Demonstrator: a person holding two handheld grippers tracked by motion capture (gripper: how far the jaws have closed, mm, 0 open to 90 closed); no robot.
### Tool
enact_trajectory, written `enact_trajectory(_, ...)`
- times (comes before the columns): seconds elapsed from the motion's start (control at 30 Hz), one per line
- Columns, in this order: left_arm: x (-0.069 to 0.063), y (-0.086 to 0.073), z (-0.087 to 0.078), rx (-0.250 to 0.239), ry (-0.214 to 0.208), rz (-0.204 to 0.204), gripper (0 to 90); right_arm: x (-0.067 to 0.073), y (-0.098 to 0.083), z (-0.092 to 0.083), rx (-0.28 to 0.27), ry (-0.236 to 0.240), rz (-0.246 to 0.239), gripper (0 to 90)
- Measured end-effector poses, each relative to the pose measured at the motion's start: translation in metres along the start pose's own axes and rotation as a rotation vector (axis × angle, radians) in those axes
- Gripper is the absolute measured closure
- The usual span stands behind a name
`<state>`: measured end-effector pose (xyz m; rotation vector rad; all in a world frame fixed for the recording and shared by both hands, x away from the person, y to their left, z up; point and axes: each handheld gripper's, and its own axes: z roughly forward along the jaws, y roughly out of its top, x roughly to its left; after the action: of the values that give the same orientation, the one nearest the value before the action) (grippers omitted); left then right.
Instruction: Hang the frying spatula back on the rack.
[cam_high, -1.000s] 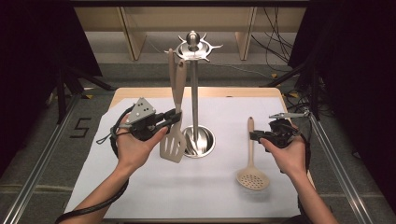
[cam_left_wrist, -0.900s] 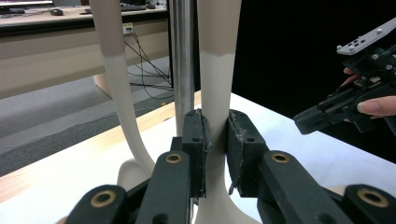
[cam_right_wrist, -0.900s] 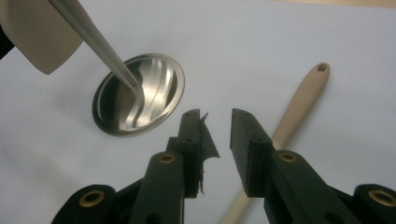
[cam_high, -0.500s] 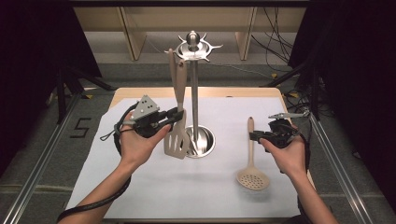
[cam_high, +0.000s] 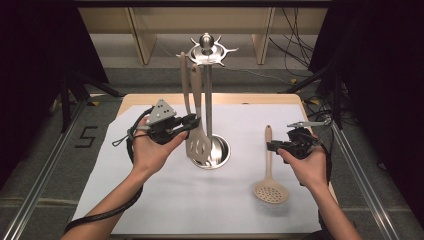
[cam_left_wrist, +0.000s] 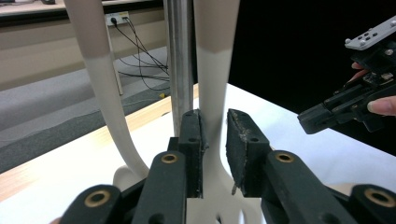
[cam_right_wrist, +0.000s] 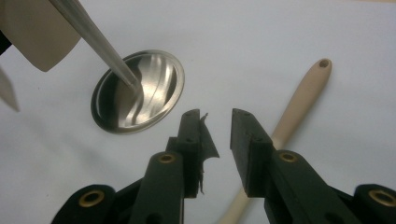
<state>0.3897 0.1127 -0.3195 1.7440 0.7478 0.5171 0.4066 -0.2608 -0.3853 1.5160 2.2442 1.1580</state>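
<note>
The left gripper (cam_left_wrist: 214, 135) has just been opening its jaws: the turner (cam_high: 198, 140), already hung on the rack (cam_high: 208, 55), stands between them, touching one pad with a gap at the other. The right gripper (cam_right_wrist: 216, 135), jaws narrowly apart and empty, hovers over the skimmer (cam_high: 269, 172), which lies near the mat's (cam_high: 165, 200) right edge and is, I judge, next to hang.

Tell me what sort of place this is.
Probably a lab recording station rather than a kitchen: a wooden table under a white sheet, walled by black curtains, loose cables on the grey floor, and a lone steel utensil stand staged as a prop.
</note>
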Motion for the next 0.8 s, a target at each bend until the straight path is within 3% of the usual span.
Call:
enact_trajectory(0.17, -0.005, 0.006, -0.008, -0.027, -0.011, 0.009, 73.1, 0.001, 0.0, 0.0, 0.006, -0.002, 0.009, 74.2)
enact_trajectory(0.43, -0.012, 0.032, -0.026, -0.095, -0.02, 0.034, 88.8, 0.001, 0.0, 0.0, 0.004, -0.002, 0.011, 74.3)
enact_trajectory(0.8, -0.02, 0.065, -0.038, -0.185, -0.024, 0.046, 89.3, 0.0, 0.0, 0.001, -0.004, 0.001, -0.012, 74.3)
